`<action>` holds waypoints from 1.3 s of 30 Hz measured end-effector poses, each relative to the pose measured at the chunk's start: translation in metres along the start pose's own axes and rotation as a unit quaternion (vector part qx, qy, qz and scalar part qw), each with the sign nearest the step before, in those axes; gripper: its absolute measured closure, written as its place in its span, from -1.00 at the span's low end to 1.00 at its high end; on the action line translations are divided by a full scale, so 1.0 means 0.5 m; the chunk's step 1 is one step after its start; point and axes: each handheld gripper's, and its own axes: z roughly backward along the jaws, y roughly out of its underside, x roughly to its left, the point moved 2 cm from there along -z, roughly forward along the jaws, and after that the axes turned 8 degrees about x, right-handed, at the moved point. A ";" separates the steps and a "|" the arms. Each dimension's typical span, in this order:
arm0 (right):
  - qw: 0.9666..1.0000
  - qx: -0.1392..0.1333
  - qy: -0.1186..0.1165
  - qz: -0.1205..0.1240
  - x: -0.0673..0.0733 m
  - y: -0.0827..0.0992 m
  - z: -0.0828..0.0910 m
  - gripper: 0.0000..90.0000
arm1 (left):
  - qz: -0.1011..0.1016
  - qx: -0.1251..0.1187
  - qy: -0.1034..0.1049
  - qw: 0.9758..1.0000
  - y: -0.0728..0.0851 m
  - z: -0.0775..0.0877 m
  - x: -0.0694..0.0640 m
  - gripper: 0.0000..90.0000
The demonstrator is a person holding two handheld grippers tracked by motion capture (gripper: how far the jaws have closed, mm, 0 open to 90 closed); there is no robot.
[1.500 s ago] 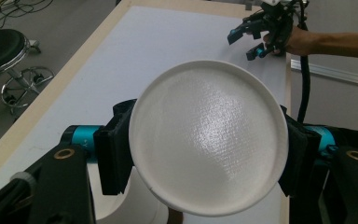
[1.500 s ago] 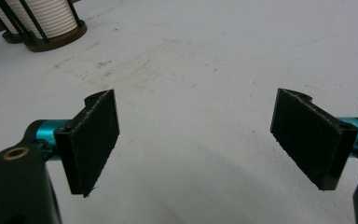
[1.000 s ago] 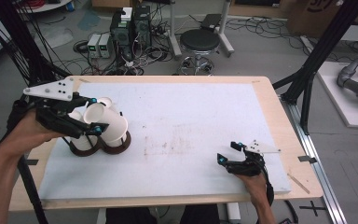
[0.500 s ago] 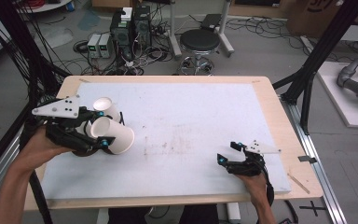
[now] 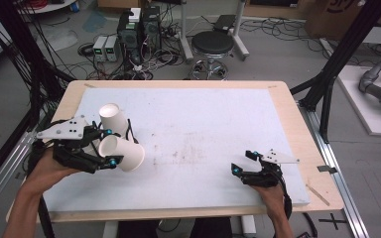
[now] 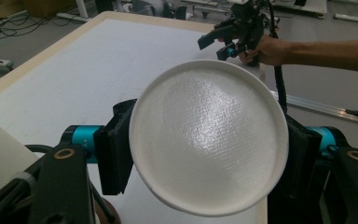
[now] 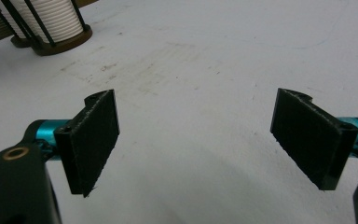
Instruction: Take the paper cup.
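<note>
Left gripper [image 5: 110, 148] clamps a white cup [image 5: 123, 152] over the table's left side.

The cup lies on its side between the jaws, its base facing the left gripper view's camera and its open mouth pointing toward the table's middle. A second cup [image 5: 113, 118] stands tilted just behind it, by a dark-based wire holder [image 7: 51, 25]. The right gripper [image 5: 245, 162] rests on the white board [image 5: 203, 124] near the front right, jaws wide apart with nothing between them.
</note>
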 end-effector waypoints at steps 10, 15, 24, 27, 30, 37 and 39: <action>1.000 -0.002 -0.002 0.009 0.002 0.000 0.001 -0.65 | 0.009 0.002 0.007 1.000 0.030 -0.027 0.002 -0.28; 1.000 -0.002 -0.003 0.009 0.001 0.001 0.001 -0.65 | 0.012 0.001 0.008 1.000 0.036 -0.032 0.001 -0.28; 1.000 -0.004 -0.001 0.011 0.002 0.001 0.001 -0.65 | 0.015 -0.001 0.008 1.000 0.052 -0.040 -0.002 -0.28; 1.000 -0.003 0.000 0.013 0.001 0.001 0.001 -0.65 | 0.017 0.000 0.009 1.000 0.057 -0.044 -0.002 -0.28; 1.000 -0.003 0.000 0.013 0.002 0.001 0.001 -0.65 | 0.018 0.001 0.008 1.000 0.060 -0.047 -0.002 -0.28; 1.000 -0.002 -0.002 0.013 0.001 0.001 0.000 -0.65 | 0.022 -0.002 0.005 1.000 0.069 -0.052 -0.002 -0.28; 1.000 -0.002 -0.002 0.013 0.001 0.000 0.000 -0.65 | 0.023 -0.001 0.005 1.000 0.070 -0.051 -0.001 -0.28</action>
